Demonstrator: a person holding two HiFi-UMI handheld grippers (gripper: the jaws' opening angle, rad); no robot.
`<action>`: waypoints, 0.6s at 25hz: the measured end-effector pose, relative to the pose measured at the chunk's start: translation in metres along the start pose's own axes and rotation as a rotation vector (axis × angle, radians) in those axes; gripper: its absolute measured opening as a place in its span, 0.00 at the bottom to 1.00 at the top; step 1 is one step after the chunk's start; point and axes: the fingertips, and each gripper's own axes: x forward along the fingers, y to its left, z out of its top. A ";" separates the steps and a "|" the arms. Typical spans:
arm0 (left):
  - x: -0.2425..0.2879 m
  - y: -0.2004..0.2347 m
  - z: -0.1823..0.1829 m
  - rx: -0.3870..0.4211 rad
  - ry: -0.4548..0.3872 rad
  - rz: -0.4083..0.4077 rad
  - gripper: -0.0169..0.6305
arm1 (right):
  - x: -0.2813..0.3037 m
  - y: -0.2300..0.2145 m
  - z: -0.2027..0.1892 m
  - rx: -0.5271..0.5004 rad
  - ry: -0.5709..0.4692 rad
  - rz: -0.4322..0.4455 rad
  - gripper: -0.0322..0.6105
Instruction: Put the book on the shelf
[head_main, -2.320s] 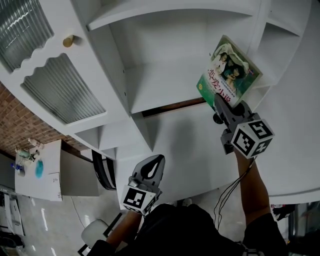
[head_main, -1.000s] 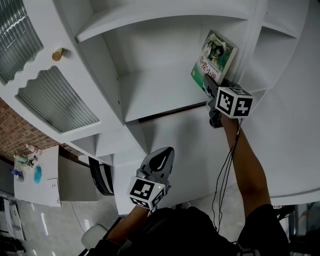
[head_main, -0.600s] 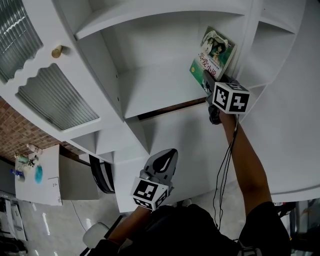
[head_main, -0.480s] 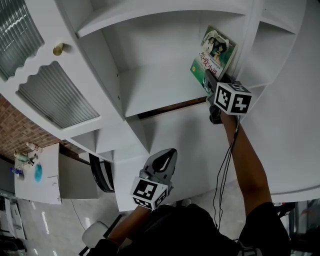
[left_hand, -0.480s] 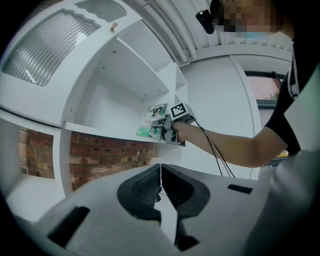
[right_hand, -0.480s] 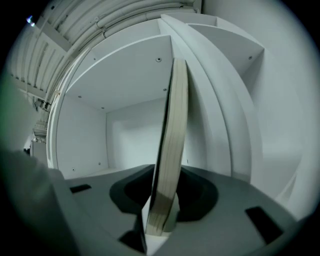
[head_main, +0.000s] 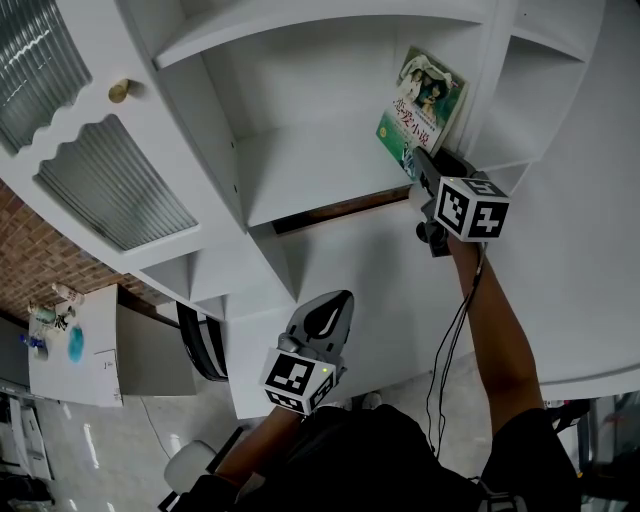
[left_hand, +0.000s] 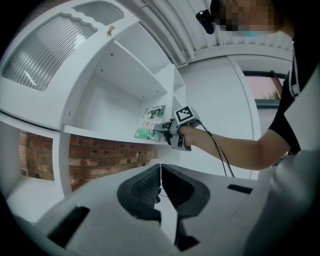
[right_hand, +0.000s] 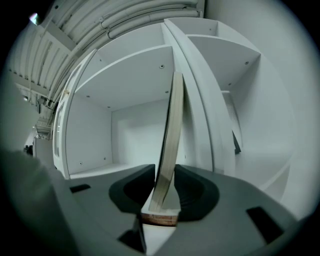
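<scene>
One white shelf unit (head_main: 310, 170) fills most of what I see, with brick wall (head_main: 18, 235) showing at its left edge. On its left side are two ribbed glass doors (head_main: 115, 185), and one round brass knob (head_main: 120, 90) sits between them. To their right is a wide open compartment. A narrower one lies beyond the upright divider (head_main: 495, 90).

I hold two grippers. My right gripper (head_main: 420, 165) reaches into the wide compartment at its right end, and my left gripper (head_main: 335, 300) hangs low, well apart from the shelf.

There is one book (head_main: 422, 100), and it is the only thing in that wide compartment. It stands with its long axis upright, just beside the divider. Its green picture cover faces left into the open space and its top leans a little toward the divider. I cannot tell whether it touches the divider or rests on the board.

In the right gripper view the book (right_hand: 172, 130) is edge-on, with its page edges toward me. My right gripper (right_hand: 167, 187) is clamped on the book's lower corner, one jaw on each cover.

In the left gripper view my left gripper (left_hand: 161, 175) has its jaws pressed together on nothing. The book (left_hand: 152, 121) stands far ahead of it on the shelf.
</scene>
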 end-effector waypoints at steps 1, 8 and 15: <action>0.000 -0.001 0.000 0.000 0.000 0.000 0.05 | -0.003 0.000 0.000 0.004 -0.003 -0.001 0.21; -0.004 -0.008 -0.002 0.000 0.001 -0.001 0.05 | -0.021 0.000 -0.005 -0.009 -0.004 -0.010 0.21; -0.006 -0.014 -0.002 0.001 -0.004 -0.001 0.05 | -0.040 -0.003 -0.010 -0.010 -0.010 -0.020 0.20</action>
